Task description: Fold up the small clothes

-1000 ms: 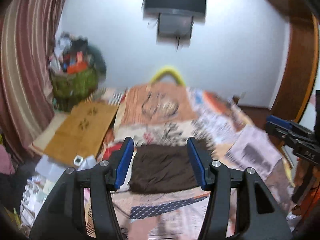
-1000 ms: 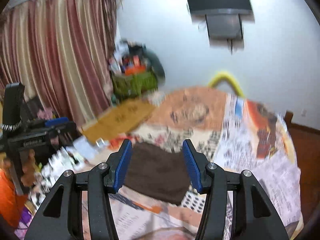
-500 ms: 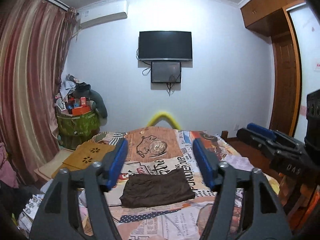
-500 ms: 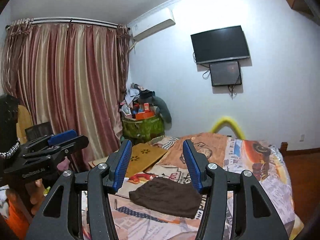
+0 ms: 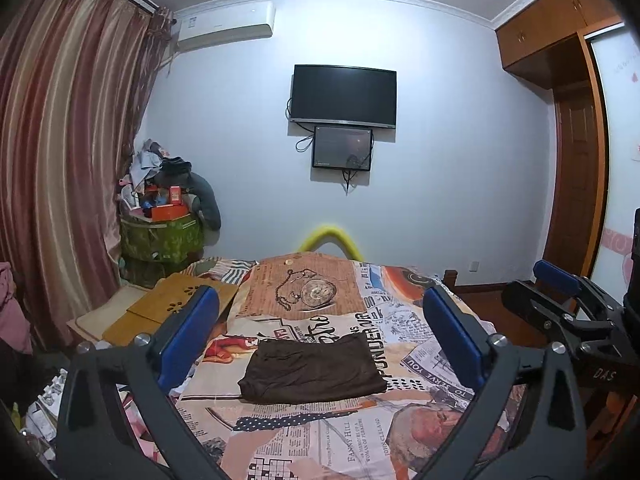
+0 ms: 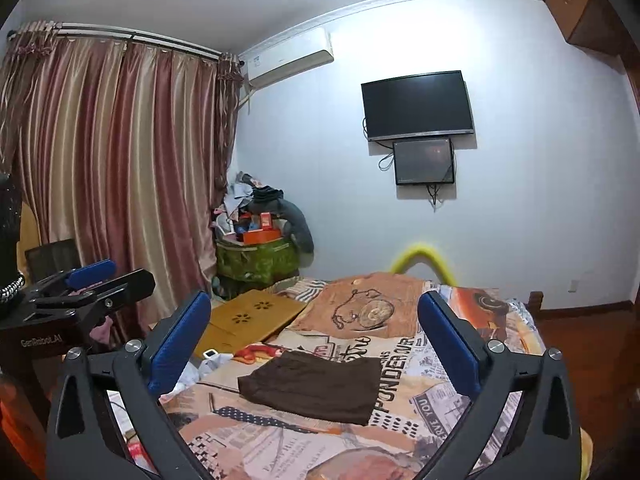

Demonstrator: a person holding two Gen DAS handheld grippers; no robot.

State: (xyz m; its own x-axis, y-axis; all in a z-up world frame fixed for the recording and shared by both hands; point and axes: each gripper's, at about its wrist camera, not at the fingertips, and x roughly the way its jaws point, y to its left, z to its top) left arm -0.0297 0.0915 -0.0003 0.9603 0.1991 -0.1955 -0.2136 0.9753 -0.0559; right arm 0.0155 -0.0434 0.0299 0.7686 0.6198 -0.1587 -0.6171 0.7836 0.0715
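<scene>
A dark brown garment (image 5: pixel 313 368) (image 6: pixel 313 384) lies folded into a flat rectangle on the newspaper-print bedspread (image 5: pixel 320 436) (image 6: pixel 432 396). My left gripper (image 5: pixel 320 344) hangs above and short of it, jaws opening wide, nothing between the blue pads. My right gripper (image 6: pixel 316 344) is likewise raised and back from the cloth, jaws opening, nothing held. In the left wrist view the right gripper (image 5: pixel 560 304) shows at the right edge. The right wrist view catches the left gripper (image 6: pixel 86 284) at its left edge.
A wooden lap desk (image 5: pixel 176 308) lies at the bed's left side. A green bin piled with clutter (image 5: pixel 164 236) stands by the striped curtain (image 5: pixel 60 184). A yellow foam arch (image 5: pixel 328 236) rises at the bed's far end. A television (image 5: pixel 344 96) hangs on the wall.
Both grippers pulled back and up from the brown garment and now point nearly level. Both pairs of jaws opened much wider. The garment stays folded on the bed.
</scene>
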